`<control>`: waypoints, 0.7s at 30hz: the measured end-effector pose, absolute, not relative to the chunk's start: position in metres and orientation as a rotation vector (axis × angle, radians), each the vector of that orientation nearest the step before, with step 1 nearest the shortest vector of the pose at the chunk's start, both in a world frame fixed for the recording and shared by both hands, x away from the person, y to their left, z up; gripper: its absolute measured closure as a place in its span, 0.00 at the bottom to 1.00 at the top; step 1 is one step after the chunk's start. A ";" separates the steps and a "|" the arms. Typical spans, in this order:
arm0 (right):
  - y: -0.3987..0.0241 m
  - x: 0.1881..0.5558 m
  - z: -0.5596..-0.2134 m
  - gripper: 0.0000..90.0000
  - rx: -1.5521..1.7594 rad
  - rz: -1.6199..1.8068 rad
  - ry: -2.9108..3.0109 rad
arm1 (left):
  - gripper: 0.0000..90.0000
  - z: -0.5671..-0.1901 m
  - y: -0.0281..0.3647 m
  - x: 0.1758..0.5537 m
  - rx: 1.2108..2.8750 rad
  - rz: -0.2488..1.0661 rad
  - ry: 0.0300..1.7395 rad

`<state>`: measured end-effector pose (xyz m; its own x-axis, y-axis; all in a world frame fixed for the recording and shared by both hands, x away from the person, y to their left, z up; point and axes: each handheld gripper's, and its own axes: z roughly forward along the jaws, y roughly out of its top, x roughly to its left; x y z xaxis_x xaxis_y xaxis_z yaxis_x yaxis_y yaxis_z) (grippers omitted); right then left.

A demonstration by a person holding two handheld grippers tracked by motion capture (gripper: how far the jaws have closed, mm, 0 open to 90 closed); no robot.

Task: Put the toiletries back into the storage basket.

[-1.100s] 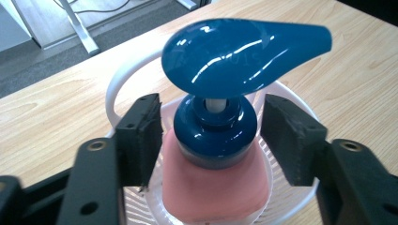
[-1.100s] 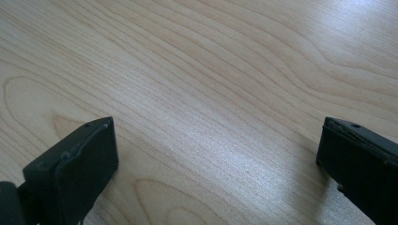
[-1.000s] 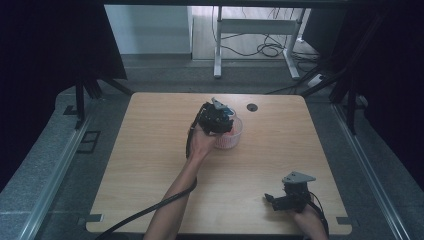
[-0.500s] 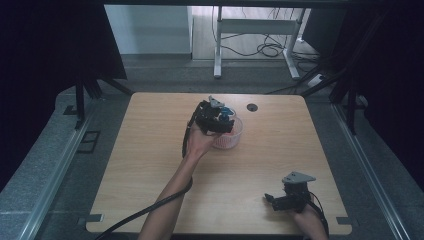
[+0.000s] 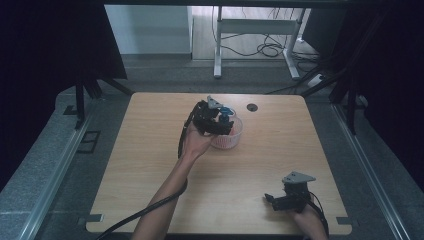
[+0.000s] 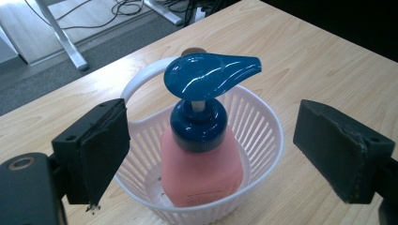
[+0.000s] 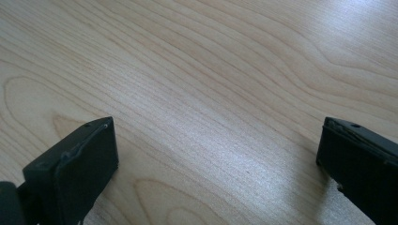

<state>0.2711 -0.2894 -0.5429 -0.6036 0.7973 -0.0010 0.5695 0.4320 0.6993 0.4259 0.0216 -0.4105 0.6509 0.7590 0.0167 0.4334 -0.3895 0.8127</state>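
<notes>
Hiding much of the white basket in the high view, the left gripper hovers with jaws wide apart and empty around the pink soap bottle, whose base the basket conceals; near right, the right gripper gapes empty over the wooden table.

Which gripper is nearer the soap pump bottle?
Left. The left gripper hovers open around the soap pump bottle in its basket; the right gripper sits at the table's near-right corner.
</notes>
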 end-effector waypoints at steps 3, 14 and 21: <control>-0.289 0.271 -0.543 0.00 1.171 0.961 2.358 | 0.12 -0.409 0.023 0.424 2.037 0.496 0.920; -0.289 0.271 -0.543 0.00 1.171 0.961 2.357 | 0.12 -0.400 0.029 0.412 2.023 0.482 0.891; -0.289 0.271 -0.543 0.00 1.172 0.961 2.357 | 0.12 -0.399 0.031 0.405 2.031 0.491 0.867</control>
<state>0.2711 -0.2892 -0.5429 -0.6030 0.7977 -0.0011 0.5696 0.4316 0.6995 0.4055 0.0309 -0.3985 0.6823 0.7307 0.0236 0.3968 -0.3972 0.8275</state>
